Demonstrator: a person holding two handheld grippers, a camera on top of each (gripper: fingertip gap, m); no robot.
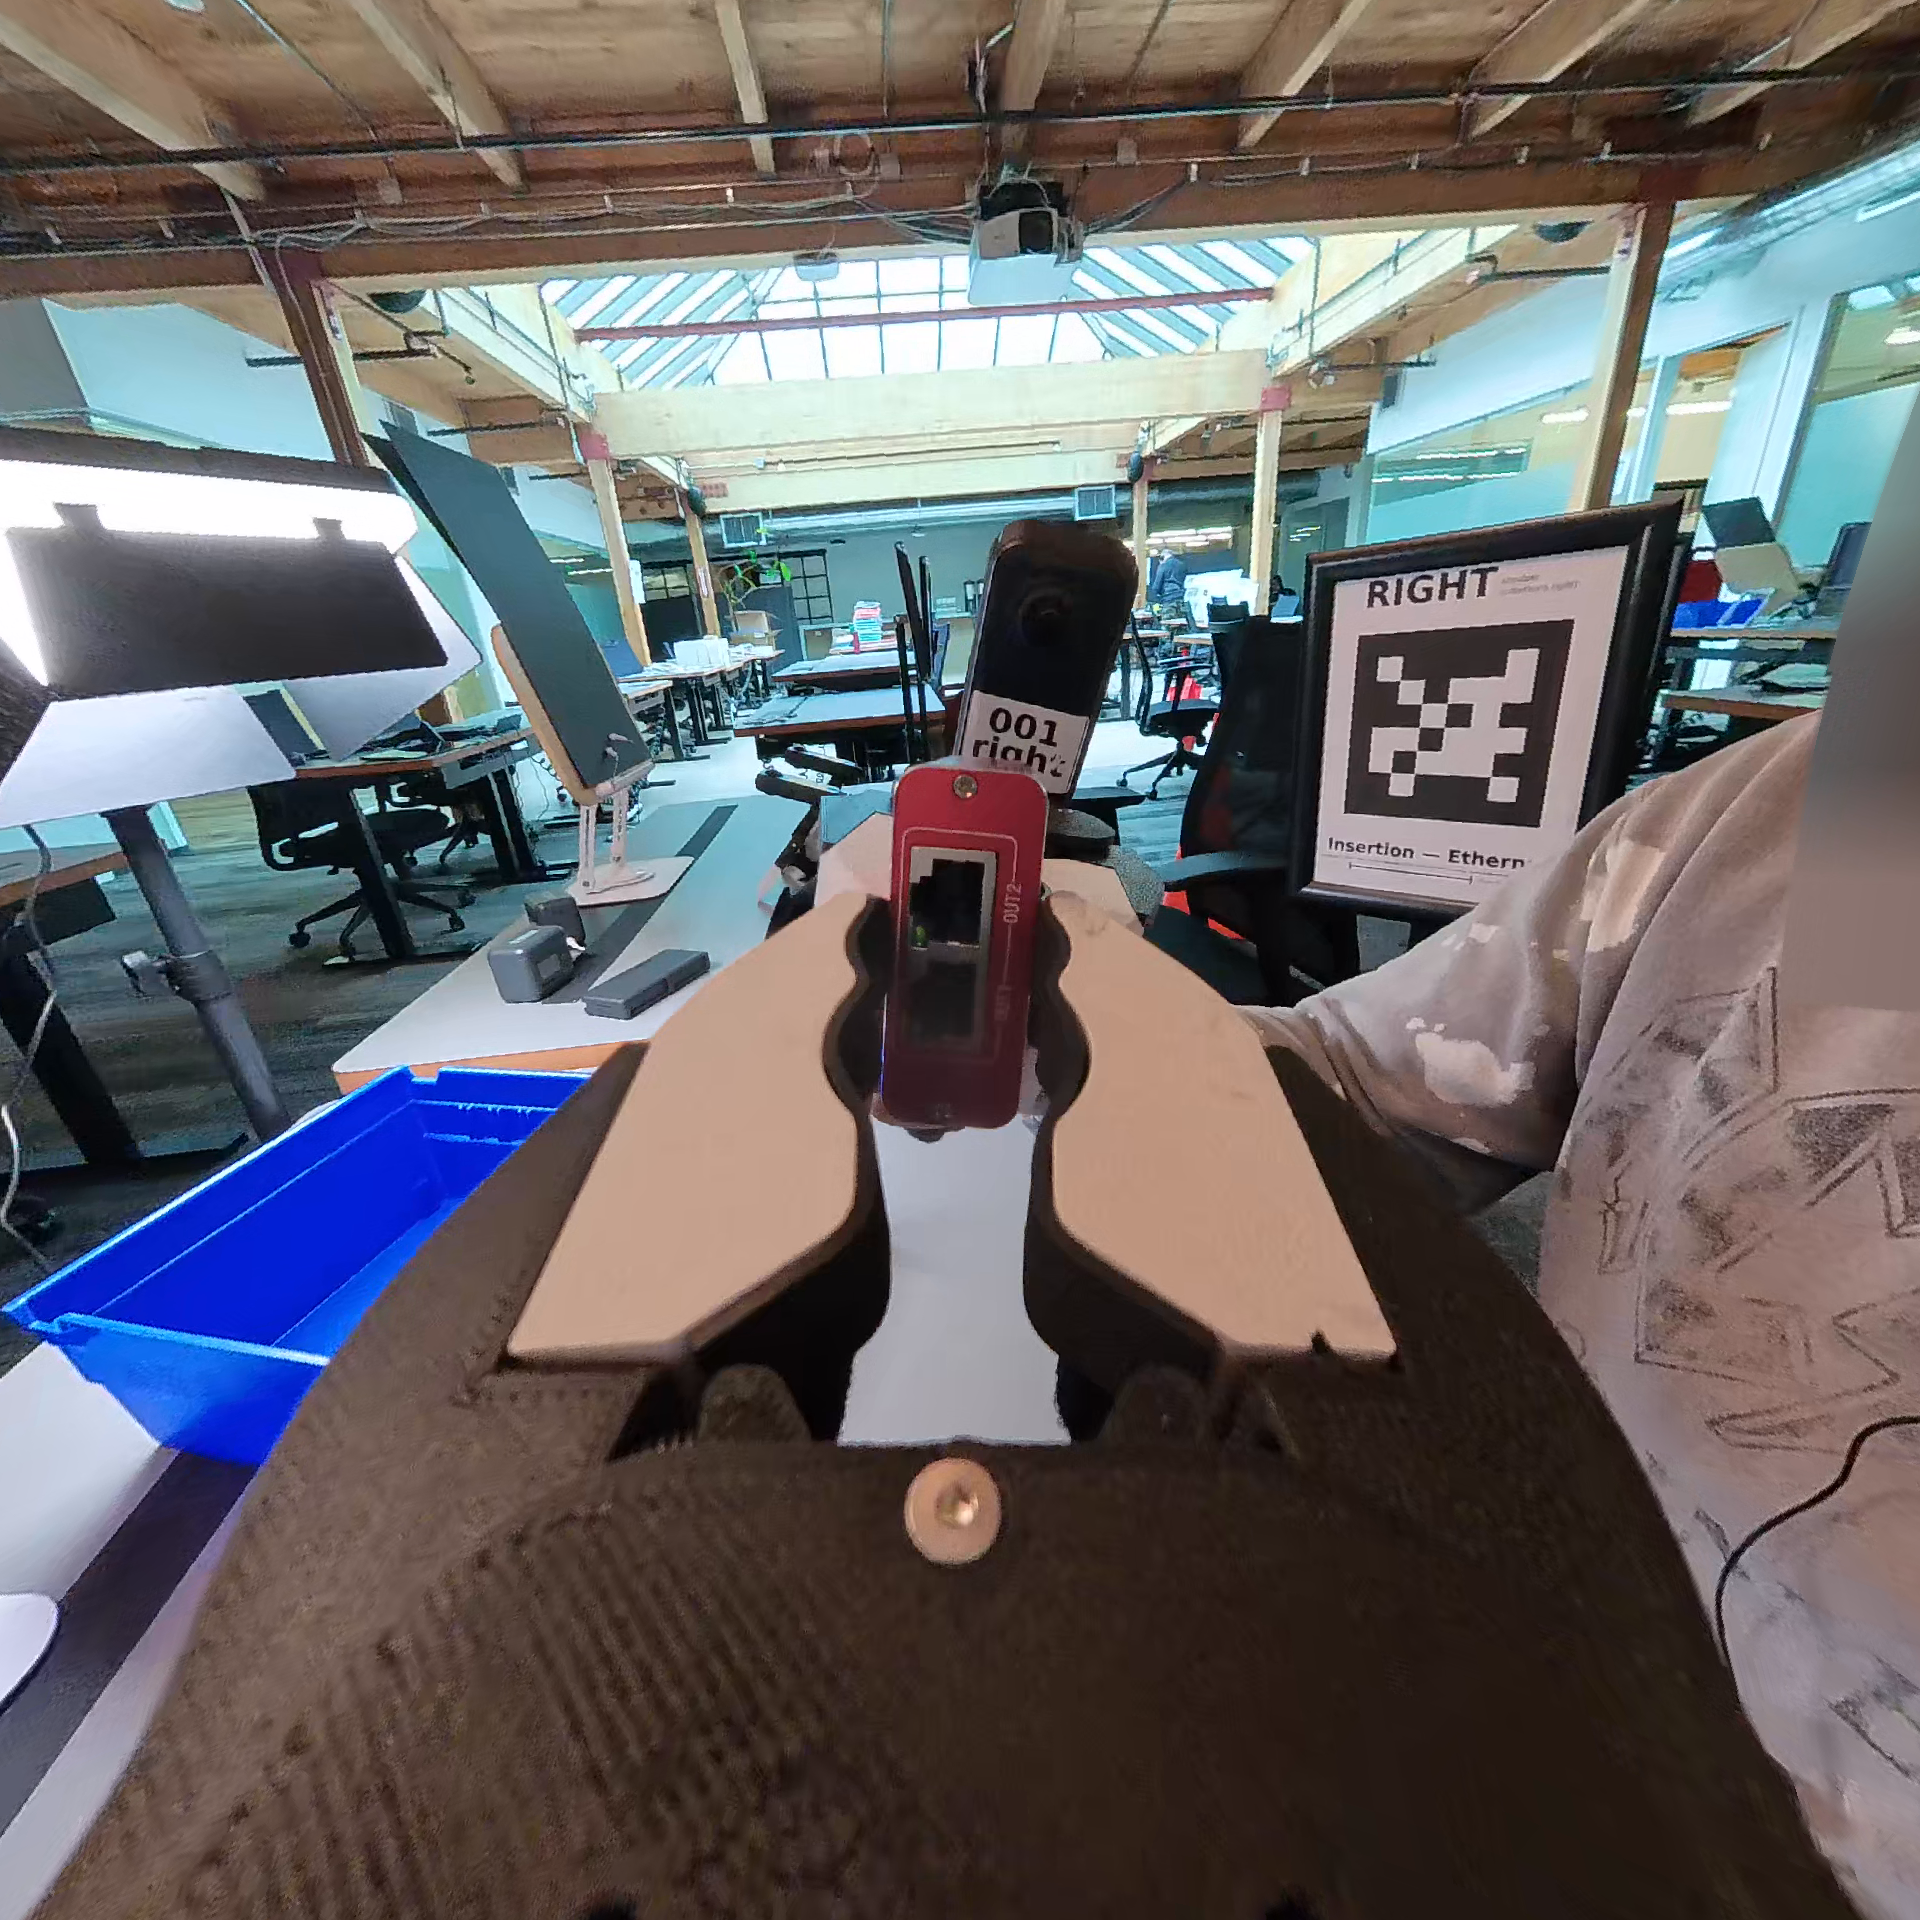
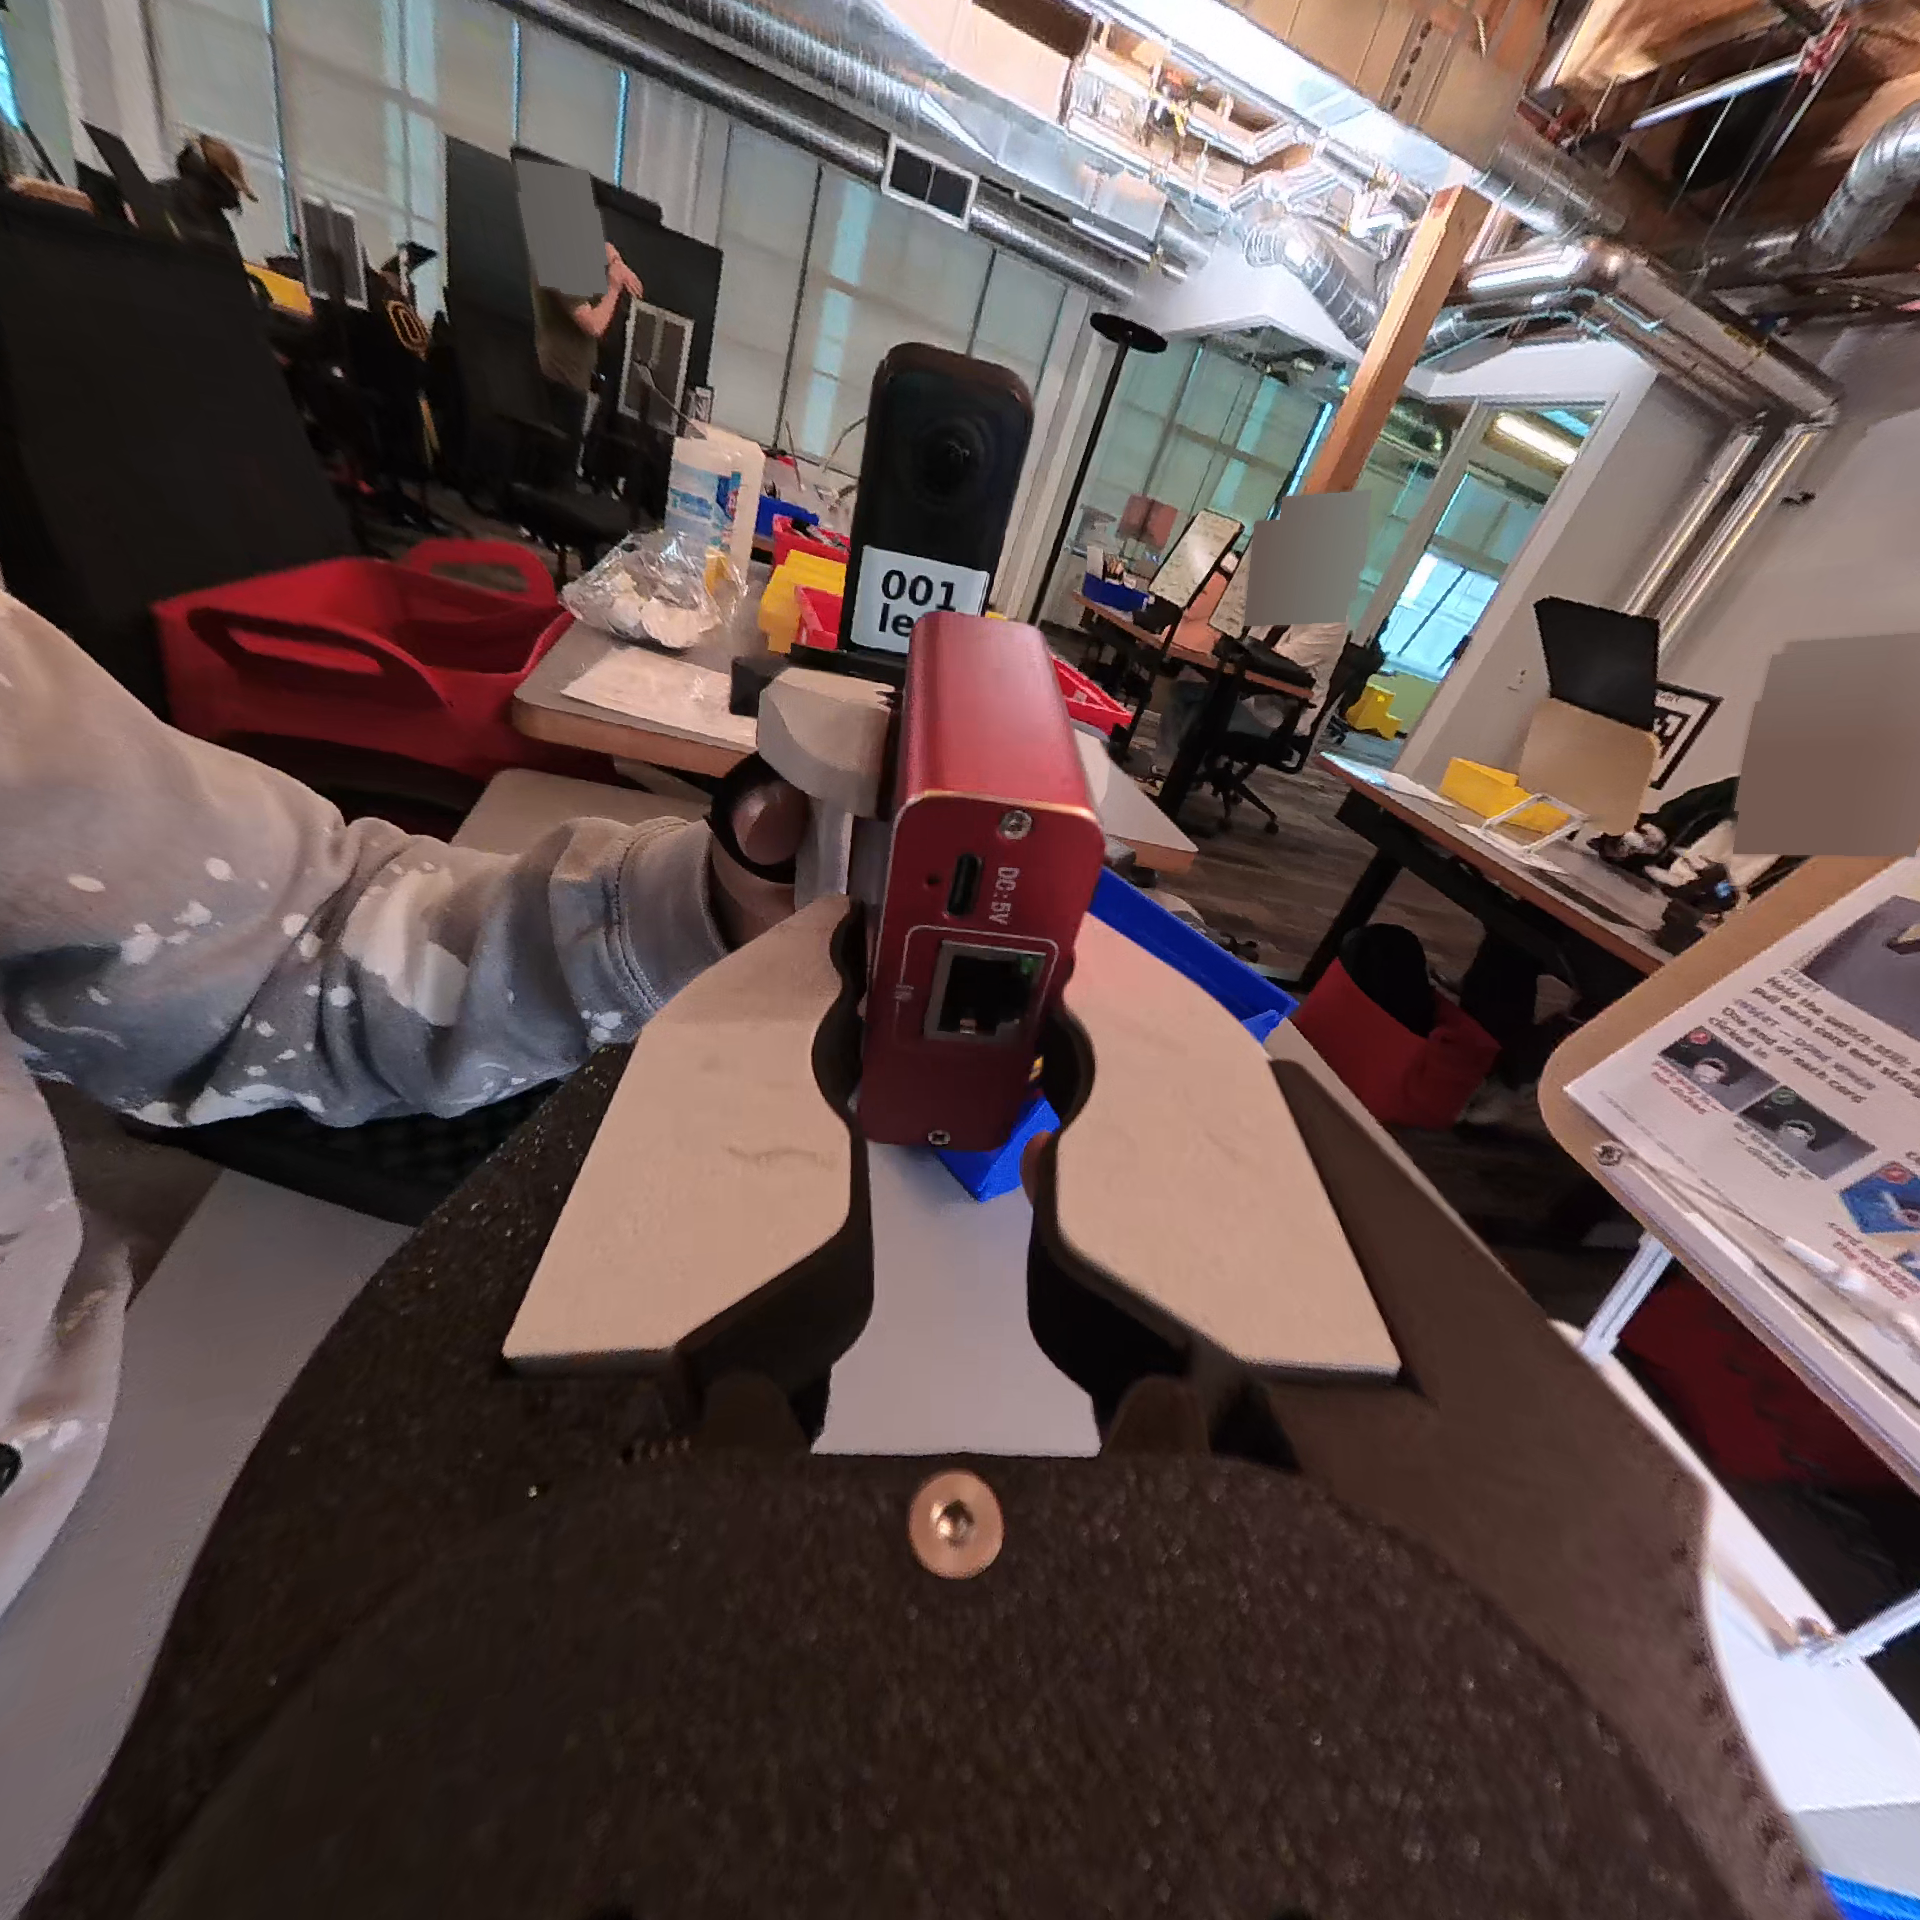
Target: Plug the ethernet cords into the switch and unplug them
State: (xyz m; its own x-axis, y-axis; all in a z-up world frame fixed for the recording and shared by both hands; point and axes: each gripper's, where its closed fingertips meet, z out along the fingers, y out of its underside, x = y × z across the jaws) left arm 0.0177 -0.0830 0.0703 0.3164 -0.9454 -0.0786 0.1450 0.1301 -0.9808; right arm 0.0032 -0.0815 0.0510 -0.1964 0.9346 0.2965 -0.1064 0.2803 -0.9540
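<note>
In the left wrist view a blue bin sits at the lower left on the desk, its near corner close to the desk's front edge. To its right the left gripper has its pale fingers clamped on the sides of the red switch, which stands on end, held up off the desk with two empty ports facing the camera. Beyond it the other gripper faces back, and a framed marker sign stands at the right beside a person's sleeve.

In the right wrist view the sleeve enters from the left. The right gripper is closed on the opposite end of the switch, one empty port showing. An instruction sheet lies at the right.
</note>
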